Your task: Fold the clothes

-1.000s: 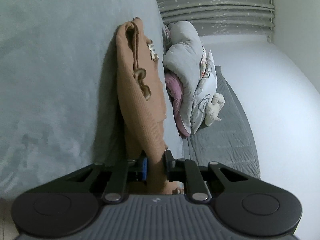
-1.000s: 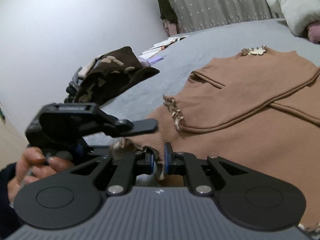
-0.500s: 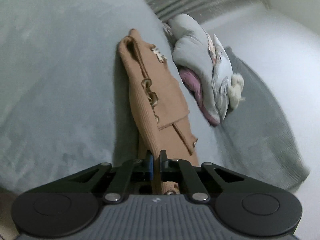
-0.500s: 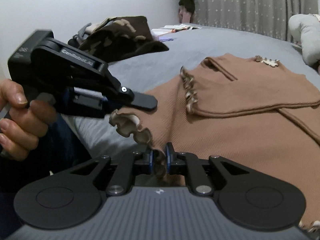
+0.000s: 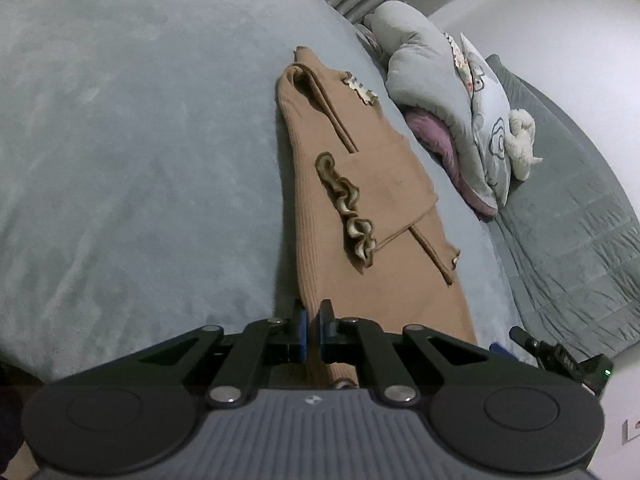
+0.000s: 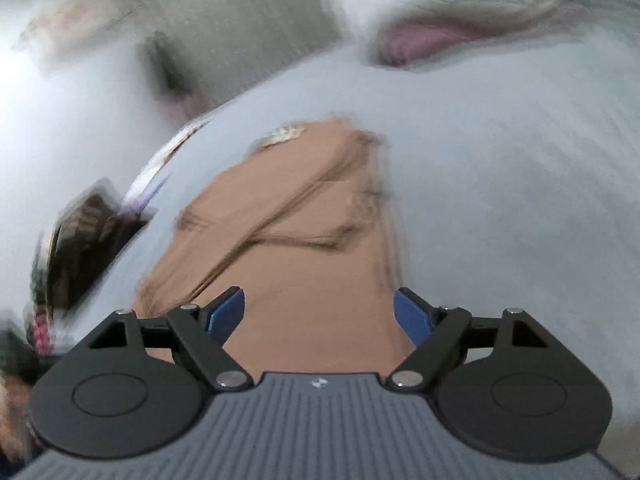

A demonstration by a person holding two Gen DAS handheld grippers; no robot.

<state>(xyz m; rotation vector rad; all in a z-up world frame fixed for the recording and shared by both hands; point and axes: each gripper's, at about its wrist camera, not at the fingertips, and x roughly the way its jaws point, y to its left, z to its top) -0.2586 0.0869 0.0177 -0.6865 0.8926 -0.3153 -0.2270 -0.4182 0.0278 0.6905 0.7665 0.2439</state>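
The left gripper [image 5: 313,322] has its jaws drawn almost together, clamped on the near hem of the brown ribbed top [image 5: 360,208], a thin fold of cloth pinched between the blue pads [image 5: 303,334]. The right gripper [image 6: 319,312] stands with its jaws wide apart, nothing between them, hovering over the near part of the brown ribbed top [image 6: 304,248]. The top lies folded lengthwise on the grey bed cover [image 5: 132,152], a ruffled cuff [image 5: 348,208] resting on its middle. Only the left wrist view shows, sharply, the grey bundled quilt [image 5: 424,76], the printed pillow [image 5: 486,116] and a white soft toy [image 5: 522,140] beyond the top's right edge. The right wrist view is heavily blurred; it alone shows a dark patterned garment [image 6: 88,240] left of the top.
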